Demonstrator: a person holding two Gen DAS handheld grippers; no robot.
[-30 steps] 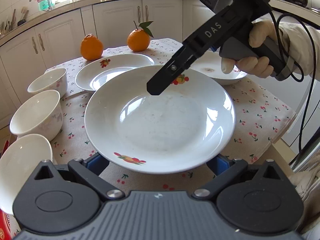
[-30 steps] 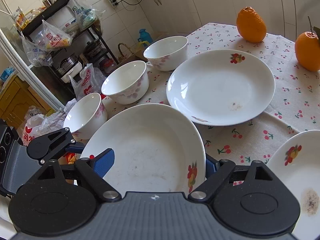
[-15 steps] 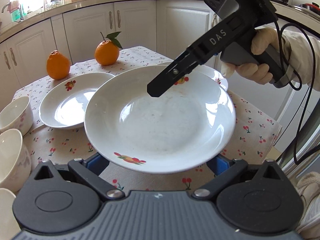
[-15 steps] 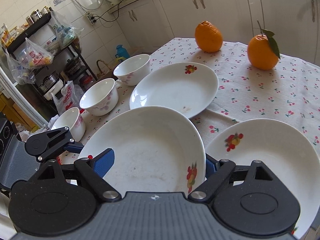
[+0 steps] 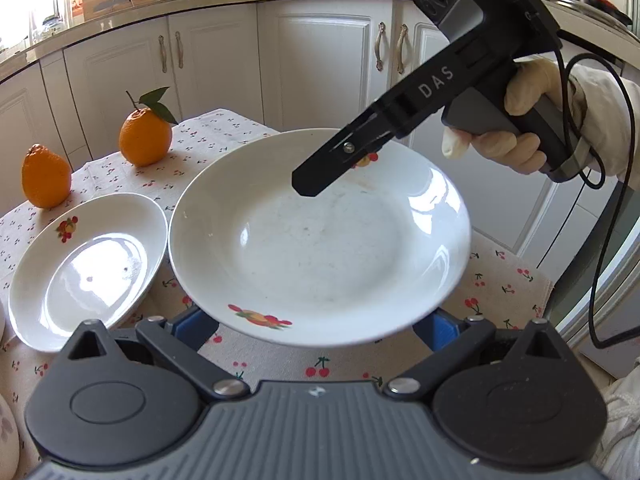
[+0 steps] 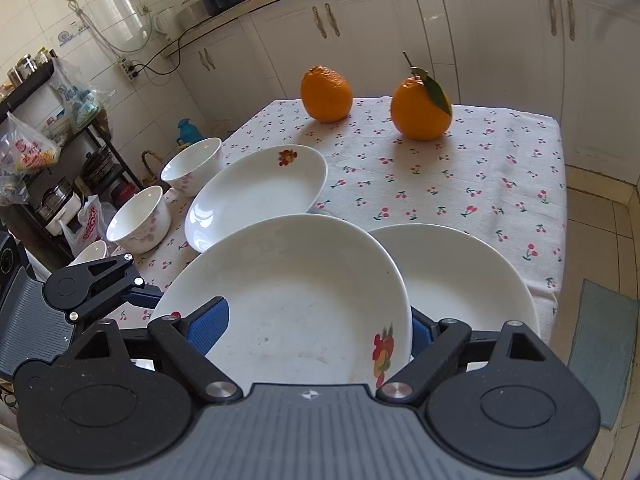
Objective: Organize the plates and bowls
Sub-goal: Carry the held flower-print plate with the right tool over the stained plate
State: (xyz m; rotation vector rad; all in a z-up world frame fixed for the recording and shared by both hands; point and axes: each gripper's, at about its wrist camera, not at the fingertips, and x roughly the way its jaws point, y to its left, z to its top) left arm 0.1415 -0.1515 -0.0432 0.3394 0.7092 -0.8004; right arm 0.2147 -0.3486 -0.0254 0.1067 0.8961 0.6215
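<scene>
A large white plate with fruit prints (image 5: 320, 248) hangs above the table, held from two sides. My left gripper (image 5: 316, 328) is shut on its near rim, blue pads tucked at either side. My right gripper (image 6: 314, 328) is shut on the opposite rim; in the left wrist view its black finger (image 5: 320, 176) lies over the far rim, with a gloved hand (image 5: 516, 136) on its handle. In the right wrist view the held plate (image 6: 296, 300) partly overlaps a second plate (image 6: 460, 280) lying on the cloth. A third plate (image 6: 256, 196) lies beyond it.
Three white bowls (image 6: 192, 164) (image 6: 140, 220) (image 6: 90, 250) line the table's left edge. Two oranges (image 6: 326, 94) (image 6: 420, 110) stand at the back of the cherry-print cloth (image 6: 480, 168). White cabinets ring the table. The cloth's right edge drops to tiled floor.
Both grippers have carried the plate sideways across the table, away from the bowls. It now hangs partly over the plate at the table's right side. Neither grip has changed.
</scene>
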